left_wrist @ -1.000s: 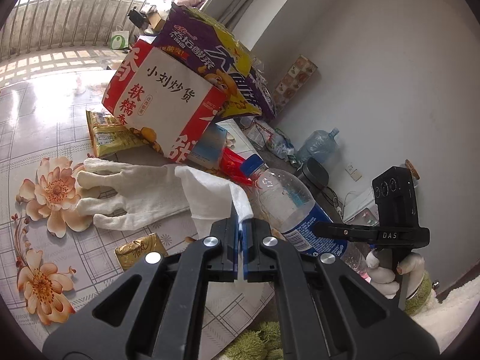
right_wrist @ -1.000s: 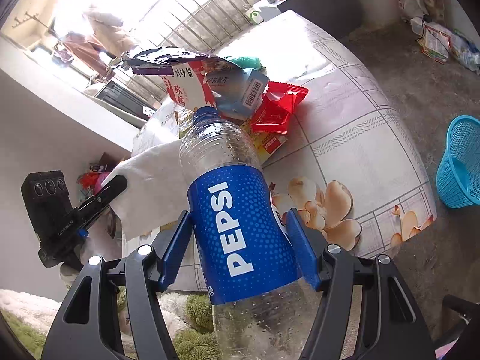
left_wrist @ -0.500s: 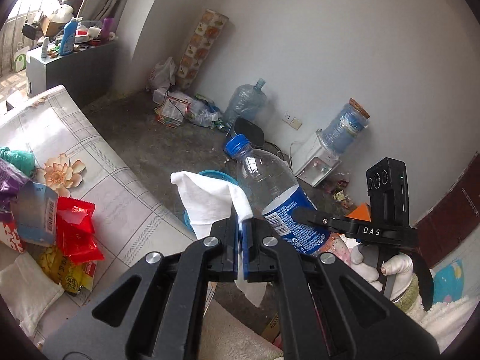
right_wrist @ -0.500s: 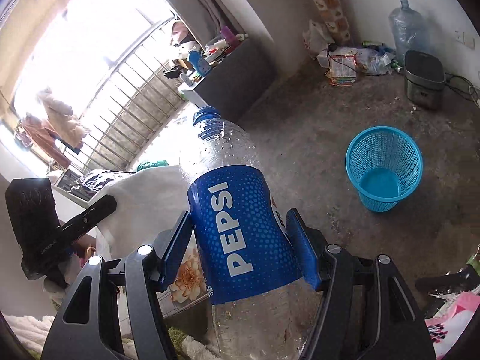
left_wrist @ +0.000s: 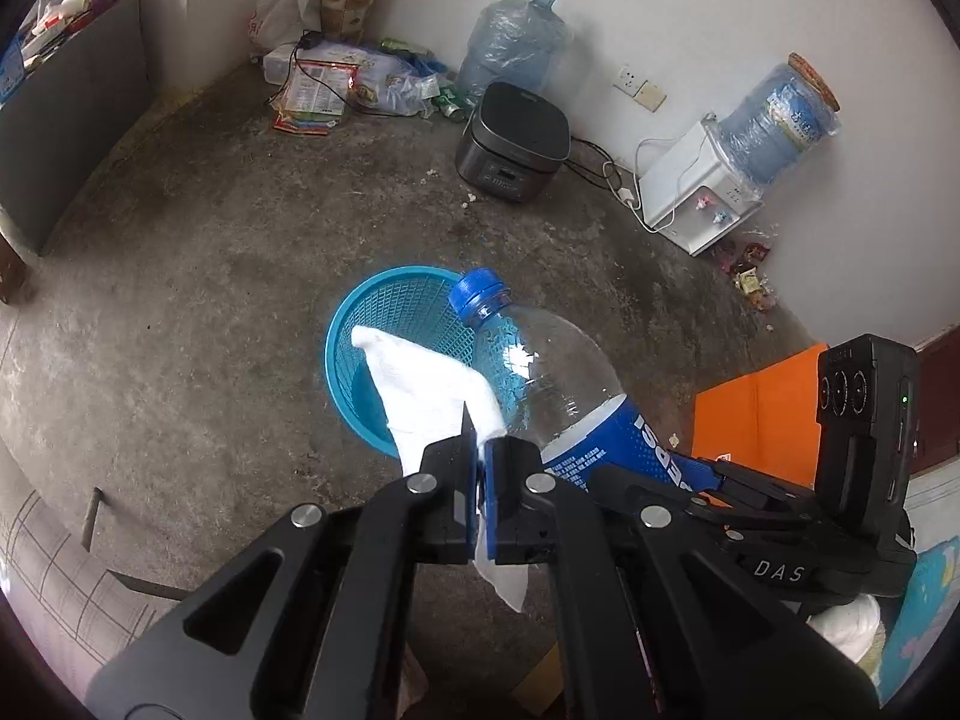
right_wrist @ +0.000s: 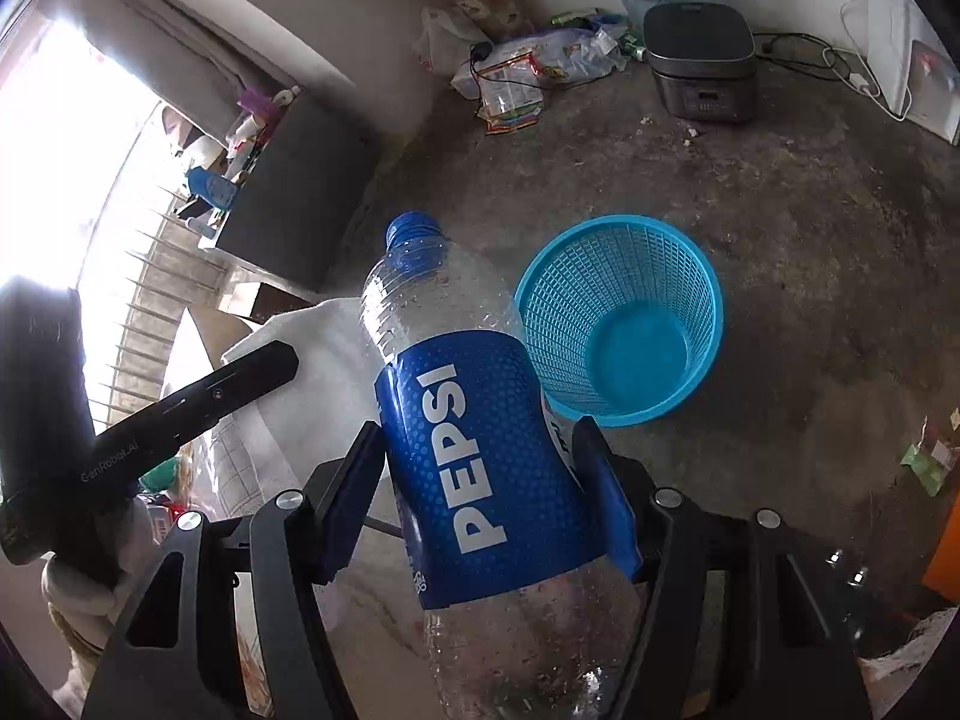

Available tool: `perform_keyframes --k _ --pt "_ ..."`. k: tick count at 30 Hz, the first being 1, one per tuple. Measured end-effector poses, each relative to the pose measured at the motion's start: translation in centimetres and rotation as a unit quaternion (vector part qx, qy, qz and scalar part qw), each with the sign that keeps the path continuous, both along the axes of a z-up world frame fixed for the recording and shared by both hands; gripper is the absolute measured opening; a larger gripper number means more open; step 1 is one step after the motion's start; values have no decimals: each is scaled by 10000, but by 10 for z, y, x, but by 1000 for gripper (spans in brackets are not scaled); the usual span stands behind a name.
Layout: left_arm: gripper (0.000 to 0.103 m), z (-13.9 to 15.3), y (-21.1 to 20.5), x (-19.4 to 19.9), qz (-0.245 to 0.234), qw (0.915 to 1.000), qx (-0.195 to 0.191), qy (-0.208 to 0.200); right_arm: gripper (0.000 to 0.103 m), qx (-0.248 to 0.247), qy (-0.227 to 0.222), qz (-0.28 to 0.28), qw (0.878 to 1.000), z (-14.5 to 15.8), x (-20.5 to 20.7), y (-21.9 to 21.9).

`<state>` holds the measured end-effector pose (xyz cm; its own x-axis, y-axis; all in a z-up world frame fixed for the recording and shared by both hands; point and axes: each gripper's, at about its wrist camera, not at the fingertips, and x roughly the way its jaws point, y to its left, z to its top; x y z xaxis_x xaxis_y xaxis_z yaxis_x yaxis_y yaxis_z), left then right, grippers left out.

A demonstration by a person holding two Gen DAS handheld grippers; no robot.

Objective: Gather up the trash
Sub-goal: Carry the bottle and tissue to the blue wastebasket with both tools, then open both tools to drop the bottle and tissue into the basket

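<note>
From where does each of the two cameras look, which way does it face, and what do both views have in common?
Left wrist: sits on the left gripper, looks steeply down at the floor; its fingers pinch a white tissue; the right gripper shows beside it.
Right wrist: sits on the right gripper, looks down past the Pepsi bottle it holds; the left gripper and a gloved hand show.
Shared: blue basket, bottle, tissue, black cooker.

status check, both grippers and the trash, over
Left gripper jaws shut on white tissue. Right gripper clamped on Pepsi bottle. Blue basket on the floor just ahead, looks empty. Nothing in the way.
</note>
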<state>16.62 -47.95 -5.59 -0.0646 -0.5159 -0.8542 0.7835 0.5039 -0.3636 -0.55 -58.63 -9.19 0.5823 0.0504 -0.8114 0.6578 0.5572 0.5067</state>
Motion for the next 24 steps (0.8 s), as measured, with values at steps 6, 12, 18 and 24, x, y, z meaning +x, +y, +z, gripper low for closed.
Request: perform_keyframes --k 6,12,18,24 --pt "22 -62 -72 6 -121 9988 473 -24 65 761 475 -397 9952 -87 16 -69" --pt "43 -81 -92 12 54 9984 560 -102 65 890 558 -832 9910 -132 21 -109" --pt "51 -46 -75 5 28 9989 180 -436 65 574 283 -831 9945 -111 14 -102" --pt "59 20 -27 -17 38 9949 -402 -922 65 -259 -111 -695 9972 -49 11 -73"
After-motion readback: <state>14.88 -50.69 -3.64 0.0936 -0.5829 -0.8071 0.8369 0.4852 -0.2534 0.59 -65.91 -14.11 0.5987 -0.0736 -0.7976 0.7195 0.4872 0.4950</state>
